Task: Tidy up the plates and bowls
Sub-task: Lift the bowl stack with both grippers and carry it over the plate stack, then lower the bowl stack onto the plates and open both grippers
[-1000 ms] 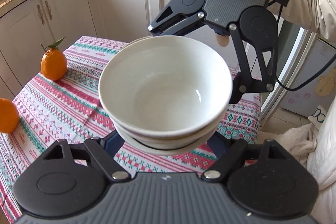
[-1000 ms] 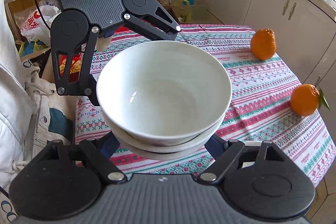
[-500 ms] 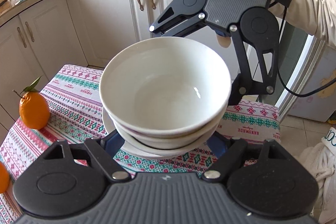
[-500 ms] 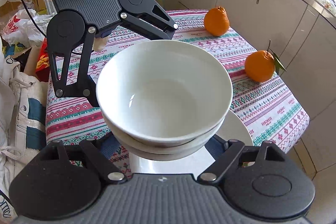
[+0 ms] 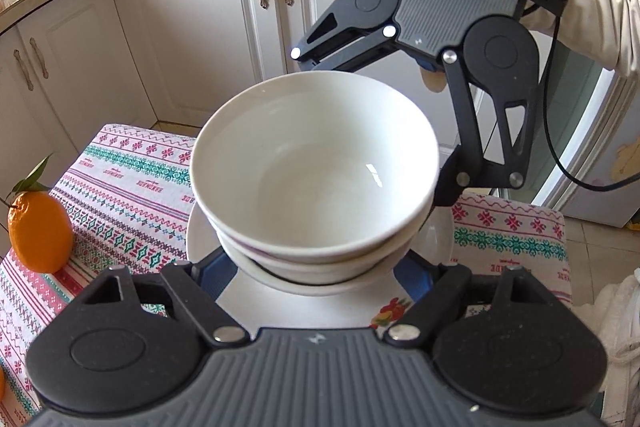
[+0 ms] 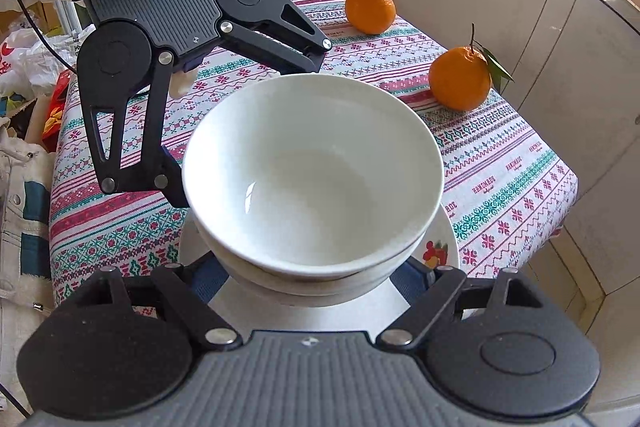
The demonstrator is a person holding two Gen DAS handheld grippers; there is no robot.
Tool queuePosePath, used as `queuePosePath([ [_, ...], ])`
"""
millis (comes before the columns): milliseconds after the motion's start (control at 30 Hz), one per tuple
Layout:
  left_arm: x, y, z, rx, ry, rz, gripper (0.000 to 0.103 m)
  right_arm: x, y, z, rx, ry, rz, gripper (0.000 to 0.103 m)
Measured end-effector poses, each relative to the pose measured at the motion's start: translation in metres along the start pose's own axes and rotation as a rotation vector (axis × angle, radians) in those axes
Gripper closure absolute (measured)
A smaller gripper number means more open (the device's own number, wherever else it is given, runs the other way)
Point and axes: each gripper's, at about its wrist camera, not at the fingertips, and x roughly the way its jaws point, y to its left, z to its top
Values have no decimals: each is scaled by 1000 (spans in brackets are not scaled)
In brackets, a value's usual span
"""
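A stack of white bowls [image 5: 316, 171] [image 6: 312, 171] hangs between both grippers, just over a white plate [image 5: 280, 307] [image 6: 436, 239] with a fruit print that lies on the patterned tablecloth [image 5: 132, 171]. My left gripper [image 5: 316, 267] is shut on the lowest bowl from the near side of the left wrist view, its blue pads [image 5: 212, 269] against the bowl's flanks. My right gripper [image 6: 312, 275] grips the same stack from the opposite side. Each gripper appears across the stack in the other's view: right gripper [image 5: 372, 123], left gripper [image 6: 248, 123]. Whether the stack touches the plate is hidden.
Two oranges [image 6: 370, 5] [image 6: 460, 79] sit on the cloth beyond the stack; one orange [image 5: 38, 231] shows at the left. White cabinets [image 5: 192, 27] stand close behind the table's end. A fridge [image 5: 600, 147] and a person's sleeve [image 5: 600, 15] are at the right.
Both grippers carried the bowl stack across the table toward its end and slightly down. The white plate has come into view beneath the stack. The grip is unchanged.
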Motion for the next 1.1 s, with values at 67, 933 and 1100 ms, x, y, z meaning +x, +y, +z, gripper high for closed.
queuePosePath([
  [67, 2, 1, 1, -2, 1, 1, 19, 3, -4, -1, 9, -1, -1, 14],
  [933, 4, -2, -5, 21, -12, 49, 14, 8, -3, -8, 52, -1, -34, 5],
  [1100, -16, -15, -11, 42, -61, 131, 5, -1, 7, -11, 83, 8, -97, 1],
])
